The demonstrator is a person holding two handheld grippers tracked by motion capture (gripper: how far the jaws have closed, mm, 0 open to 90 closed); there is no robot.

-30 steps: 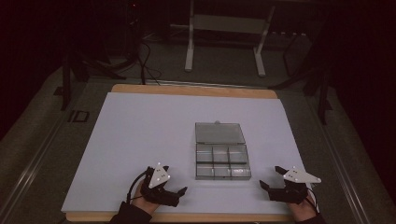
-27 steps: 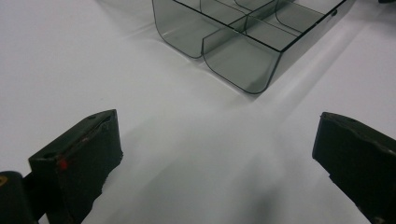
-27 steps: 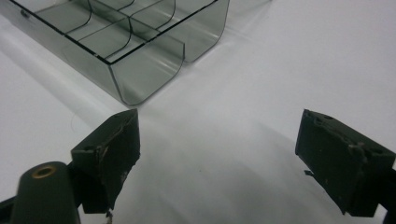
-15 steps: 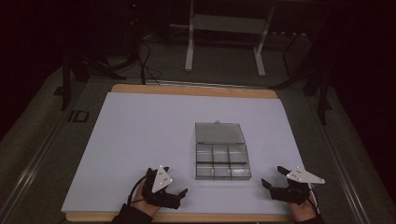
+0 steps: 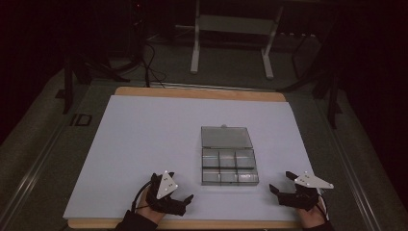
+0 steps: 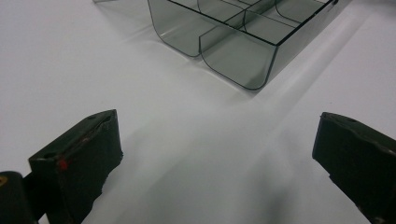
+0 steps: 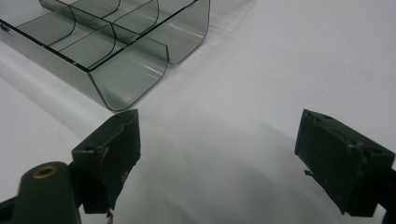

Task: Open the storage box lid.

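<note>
A clear grey plastic compartment box (image 5: pixel 228 166) lies right of the middle of the white sheet (image 5: pixel 144 144), its lid (image 5: pixel 226 137) folded open flat behind it. Its several compartments look empty. My left gripper (image 5: pixel 179 190) rests near the front edge, left of the box, open with nothing in it. In the left gripper view the box's near corner (image 6: pixel 243 42) lies ahead of the open left gripper (image 6: pixel 217 158). My right gripper (image 5: pixel 280 182) sits right of the box, also open with nothing in it. The right gripper view has the box (image 7: pixel 116 46) up and to the left of the right gripper (image 7: pixel 224 154).
The sheet covers a wooden tabletop (image 5: pixel 197 93) whose edge shows at the back and front. Beyond the table are a white metal stand (image 5: pixel 231 43) and cables (image 5: pixel 149 67) on a dark floor. The left half of the sheet is bare.
Both grippers have shifted only a little near the front edge and stay open. The box has not moved.
</note>
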